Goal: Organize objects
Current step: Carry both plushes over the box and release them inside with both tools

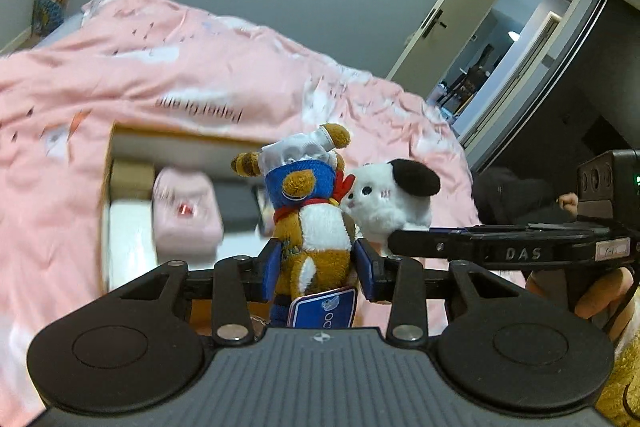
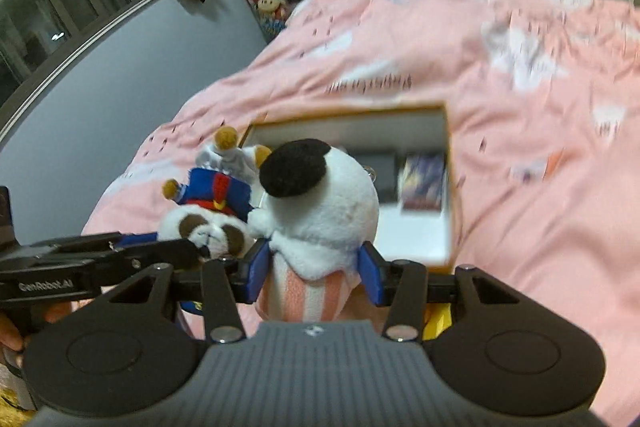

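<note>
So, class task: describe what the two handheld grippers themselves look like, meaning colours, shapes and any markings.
Both are matte black. The left gripper and right gripper each have blue fingers, silver-riveted link bars, two round discs and a ribbed grey centre plate. Seen from the side, one reads "DAS", the other "GenRobot.AI". Bare hands, no sleeves visible.

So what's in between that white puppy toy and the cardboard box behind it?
Nothing in the right wrist view: the white plush, held in the right gripper, hangs before the open box, partly overlapping its interior.

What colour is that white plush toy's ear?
Black, on the white plush toy in the right claw; clearest in the right wrist view.
</note>
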Demonstrator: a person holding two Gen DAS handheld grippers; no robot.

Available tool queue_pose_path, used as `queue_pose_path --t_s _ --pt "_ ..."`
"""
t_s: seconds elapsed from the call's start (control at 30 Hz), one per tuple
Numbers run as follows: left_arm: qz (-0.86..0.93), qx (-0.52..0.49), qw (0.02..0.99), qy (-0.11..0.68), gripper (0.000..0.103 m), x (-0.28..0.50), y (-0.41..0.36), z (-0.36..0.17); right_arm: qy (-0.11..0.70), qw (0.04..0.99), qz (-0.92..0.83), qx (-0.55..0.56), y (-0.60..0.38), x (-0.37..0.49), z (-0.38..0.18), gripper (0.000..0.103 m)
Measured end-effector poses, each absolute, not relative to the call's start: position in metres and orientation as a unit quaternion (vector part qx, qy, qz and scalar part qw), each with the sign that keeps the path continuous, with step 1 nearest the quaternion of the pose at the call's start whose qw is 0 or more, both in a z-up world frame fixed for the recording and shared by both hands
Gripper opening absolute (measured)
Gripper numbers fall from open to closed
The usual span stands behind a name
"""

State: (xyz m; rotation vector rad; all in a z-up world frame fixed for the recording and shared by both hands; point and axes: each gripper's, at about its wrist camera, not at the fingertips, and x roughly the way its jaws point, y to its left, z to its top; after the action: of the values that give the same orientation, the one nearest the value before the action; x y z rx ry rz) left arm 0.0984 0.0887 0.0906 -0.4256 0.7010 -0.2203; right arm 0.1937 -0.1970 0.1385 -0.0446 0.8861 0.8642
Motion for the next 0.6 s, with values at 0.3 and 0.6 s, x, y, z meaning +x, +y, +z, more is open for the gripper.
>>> queue_pose_path --t_s 0.3,0.6 --pt "-0.088 -0.223 0.878 0.413 0.044 0.19 0.086 0.03 0.456 0.8 0.381 -0.084 -0.165 0.264 0.103 0.05" --pt "-0.079 -0.23 0.851 0.465 0.044 0.209 0.085 -0.024 0.488 0.778 0.368 -0.148 -0.143 0.282 0.058 0.049"
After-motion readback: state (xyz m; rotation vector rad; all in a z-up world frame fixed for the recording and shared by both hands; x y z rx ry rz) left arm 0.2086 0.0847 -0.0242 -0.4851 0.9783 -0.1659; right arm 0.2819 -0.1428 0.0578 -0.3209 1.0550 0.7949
